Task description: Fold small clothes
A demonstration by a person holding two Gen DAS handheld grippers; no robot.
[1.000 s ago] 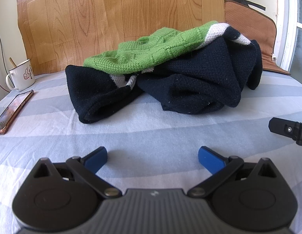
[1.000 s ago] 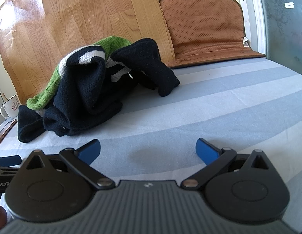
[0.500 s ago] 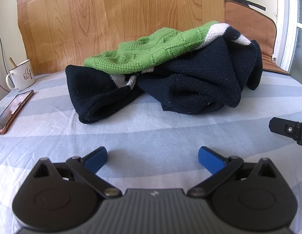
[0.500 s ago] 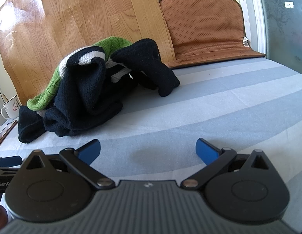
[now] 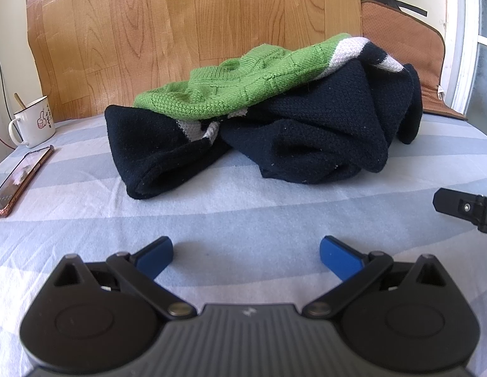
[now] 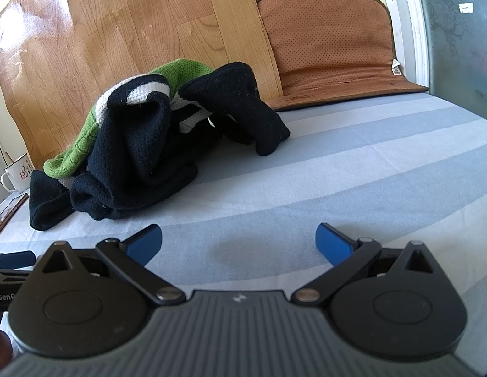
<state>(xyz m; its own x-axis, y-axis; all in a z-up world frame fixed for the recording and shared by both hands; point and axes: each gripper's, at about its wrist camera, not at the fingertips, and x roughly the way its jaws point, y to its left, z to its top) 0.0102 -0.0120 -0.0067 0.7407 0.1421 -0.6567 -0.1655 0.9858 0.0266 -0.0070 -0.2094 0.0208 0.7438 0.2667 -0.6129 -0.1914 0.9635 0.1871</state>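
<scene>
Left gripper [image 5: 246, 249]: black body with ribbed grey housing, two blue-padded fingers [image 5: 155, 256] spread wide apart, nothing between them. Held low and level over the bedsheet, pointing at the garment, which lies well ahead of the tips.

Right gripper [image 6: 238, 242]: same build, blue-padded fingers [image 6: 333, 245] likewise wide apart and empty. Held low over the sheet, aimed to the right of the garment; the garment lies ahead and to its left. Its black tip shows at the right edge of the left wrist view; the left gripper's blue tip shows at the left edge of the right wrist view.

Crumpled knitted sweater in navy, bright green and white [image 5: 274, 116] [image 6: 149, 138]: heaped in a loose mound on the sheet, unfolded. Green cable-textured panel on top, white bands at the colour joins, dark navy folds below and spilling forward; one navy sleeve trails toward the right, another bulges to the left. Coarse stitch, specks of lint.

Pale blue and white striped bedsheet [image 5: 243, 213]: soft woven cloth, slightly wrinkled.

White enamel mug with red print [image 5: 32, 121]: upright at far left, a stick standing in it.

Smartphone in rose-gold case [image 5: 17, 180]: flat on the sheet, just in front of the mug.

Wood-grain vinyl sheet [image 5: 196, 25]: propped against the wall behind the sweater.

Brown perforated seat cushion [image 6: 331, 40]: leaning on the wall at right, taped with black strips.
</scene>
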